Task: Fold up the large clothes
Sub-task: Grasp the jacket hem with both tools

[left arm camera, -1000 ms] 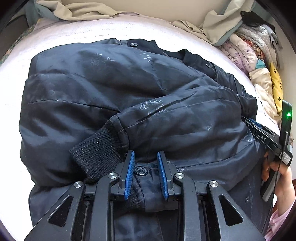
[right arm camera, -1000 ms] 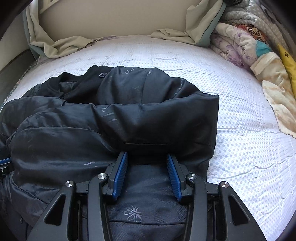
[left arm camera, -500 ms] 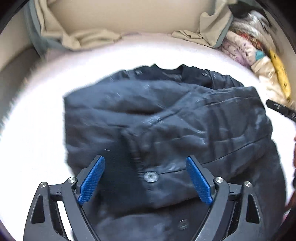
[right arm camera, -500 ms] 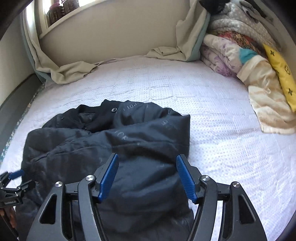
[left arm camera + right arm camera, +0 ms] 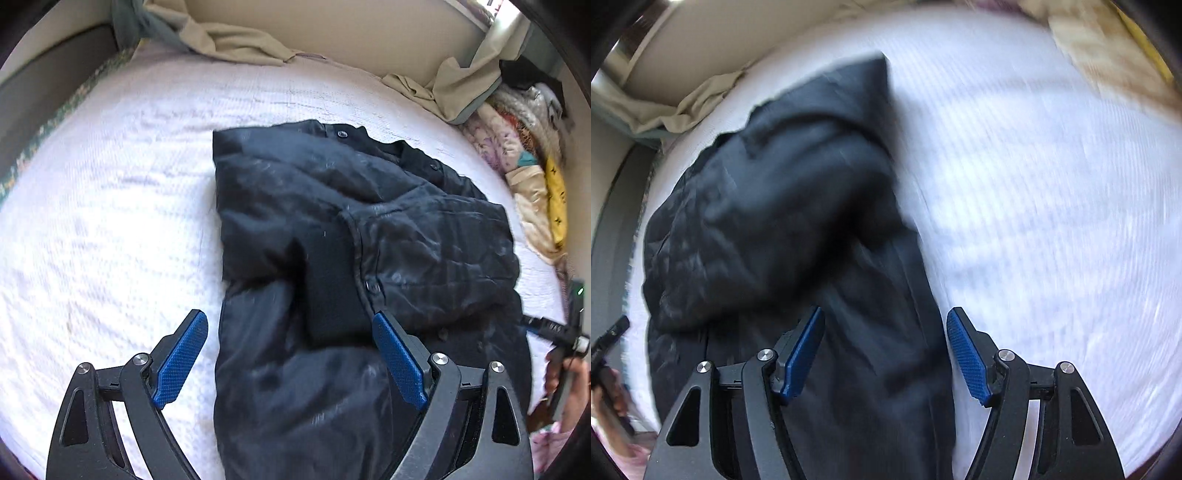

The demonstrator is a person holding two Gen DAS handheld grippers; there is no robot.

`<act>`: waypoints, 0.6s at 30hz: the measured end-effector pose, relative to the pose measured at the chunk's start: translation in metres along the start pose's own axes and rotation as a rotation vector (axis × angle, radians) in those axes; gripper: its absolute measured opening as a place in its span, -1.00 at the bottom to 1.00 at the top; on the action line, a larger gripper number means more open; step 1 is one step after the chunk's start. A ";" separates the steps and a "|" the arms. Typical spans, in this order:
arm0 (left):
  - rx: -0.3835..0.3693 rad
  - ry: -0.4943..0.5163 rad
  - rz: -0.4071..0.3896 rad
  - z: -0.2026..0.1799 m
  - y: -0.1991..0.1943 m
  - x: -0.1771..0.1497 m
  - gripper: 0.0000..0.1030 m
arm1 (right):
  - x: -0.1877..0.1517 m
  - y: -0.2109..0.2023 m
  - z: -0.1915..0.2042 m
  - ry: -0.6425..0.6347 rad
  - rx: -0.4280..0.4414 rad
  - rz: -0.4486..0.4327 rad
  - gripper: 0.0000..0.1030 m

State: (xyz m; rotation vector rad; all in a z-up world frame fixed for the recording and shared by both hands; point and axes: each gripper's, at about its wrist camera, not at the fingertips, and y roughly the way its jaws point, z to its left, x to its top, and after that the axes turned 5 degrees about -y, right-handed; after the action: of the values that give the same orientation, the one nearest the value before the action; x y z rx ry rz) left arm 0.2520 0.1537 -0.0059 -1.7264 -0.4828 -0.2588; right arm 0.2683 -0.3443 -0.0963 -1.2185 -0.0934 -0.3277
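While the dark jacket lies folded on the white bed, the left tool hangs spread above it, and the right tool, jaws just opening, pinches nothing

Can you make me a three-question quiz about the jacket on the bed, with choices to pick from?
1. Where does the dark jacket lie?
A. on the white mattress
B. on a chair
C. on the floor

2. What colour are the pads of the left hand-held gripper?
A. red
B. blue
C. green

3. How do the left hand-held gripper's jaws stand?
A. clamped on a sleeve
C. wide open, gripping nothing
B. shut, empty

Answers: 1 A, white mattress shows all round the jacket. 2 B, both pads are blue. 3 C, the pads stand far apart above the jacket, having just opened.
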 end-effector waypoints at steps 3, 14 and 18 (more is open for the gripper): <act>-0.040 -0.031 0.029 0.010 -0.009 -0.013 0.80 | -0.029 -0.013 -0.016 0.089 0.114 0.023 0.31; -0.116 -0.244 0.149 0.060 -0.030 -0.111 0.80 | -0.141 -0.045 -0.048 0.118 0.234 -0.005 0.40; -0.207 -0.343 0.237 0.074 -0.016 -0.144 0.80 | -0.156 -0.043 -0.047 0.087 0.282 0.006 0.46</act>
State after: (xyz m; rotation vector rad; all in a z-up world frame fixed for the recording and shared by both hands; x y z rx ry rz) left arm 0.1102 0.2029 -0.0695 -2.0222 -0.5063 0.1672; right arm 0.1027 -0.3707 -0.1123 -0.9239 -0.0586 -0.3495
